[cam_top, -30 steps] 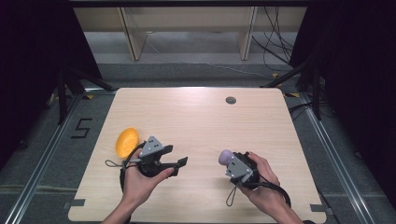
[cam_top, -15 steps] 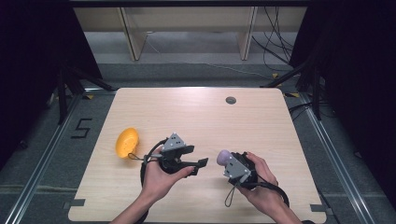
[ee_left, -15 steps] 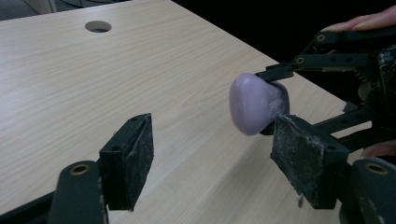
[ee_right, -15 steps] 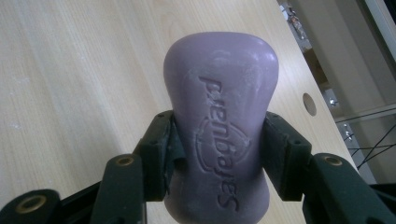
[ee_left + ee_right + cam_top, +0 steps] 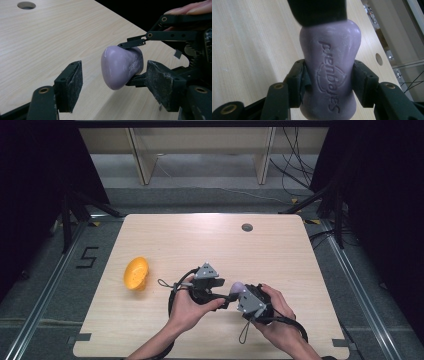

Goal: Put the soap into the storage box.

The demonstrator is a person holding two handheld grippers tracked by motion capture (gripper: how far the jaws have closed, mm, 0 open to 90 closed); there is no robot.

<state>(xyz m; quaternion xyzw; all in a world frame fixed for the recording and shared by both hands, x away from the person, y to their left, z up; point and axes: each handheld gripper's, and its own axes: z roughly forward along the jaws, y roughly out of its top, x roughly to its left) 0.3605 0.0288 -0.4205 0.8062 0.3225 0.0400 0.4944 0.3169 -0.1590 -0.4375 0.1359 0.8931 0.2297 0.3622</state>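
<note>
The purple soap bar (image 5: pixel 329 75) sits clamped by its waist between the pads of my right gripper (image 5: pixel 239 296), held clear above the table (image 5: pixel 300 270). My left gripper (image 5: pixel 115 85) has its jaws wide apart, just now narrowing slightly, with the bar's rounded end between its pads (image 5: pixel 72 85), which do not press it. Well beyond my left fingers lies an orange object (image 5: pixel 136 273); nothing obstructs.
</note>
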